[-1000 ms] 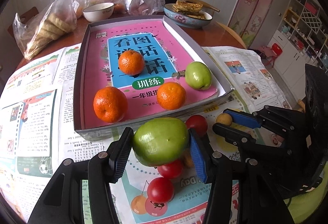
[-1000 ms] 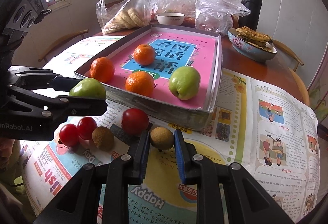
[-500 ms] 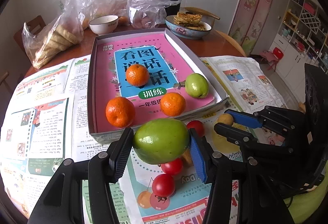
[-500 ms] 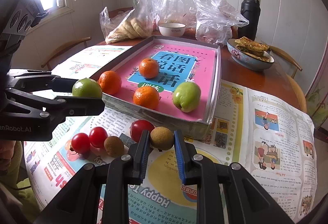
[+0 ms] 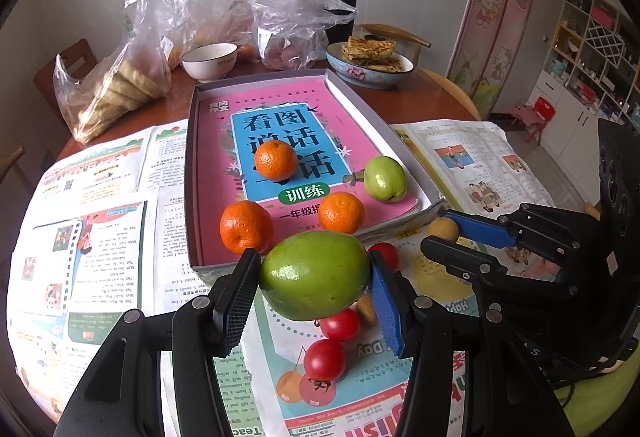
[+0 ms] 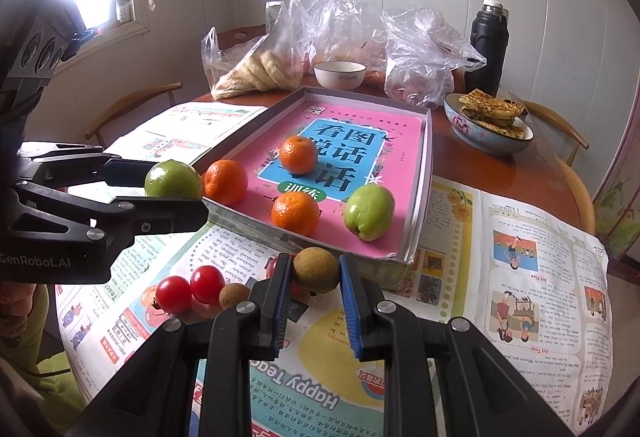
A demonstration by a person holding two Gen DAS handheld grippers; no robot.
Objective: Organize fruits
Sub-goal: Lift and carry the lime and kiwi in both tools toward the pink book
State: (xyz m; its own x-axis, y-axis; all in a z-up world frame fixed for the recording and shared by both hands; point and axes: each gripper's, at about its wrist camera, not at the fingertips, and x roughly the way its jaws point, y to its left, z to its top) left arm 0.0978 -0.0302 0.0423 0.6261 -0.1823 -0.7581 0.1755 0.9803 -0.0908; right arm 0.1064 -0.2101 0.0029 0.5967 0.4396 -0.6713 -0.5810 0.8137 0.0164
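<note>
The left hand-held gripper (image 5: 316,291) clamps a large green fruit (image 5: 314,275) above the shallow grey cardboard tray's (image 5: 192,173) near rim; the right hand-held gripper (image 6: 314,287) clamps a small brown round fruit (image 6: 315,269) beside red cherry tomatoes (image 6: 190,289).

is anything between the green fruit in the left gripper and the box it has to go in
Only the box's near wall. The left gripper holds the green fruit raised just in front of it. Past the wall, two oranges sit near that edge, with bare pink floor on the left side.

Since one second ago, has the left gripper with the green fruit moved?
Yes. The left gripper has risen with the green fruit, now level with the tray's near oranges.
</note>
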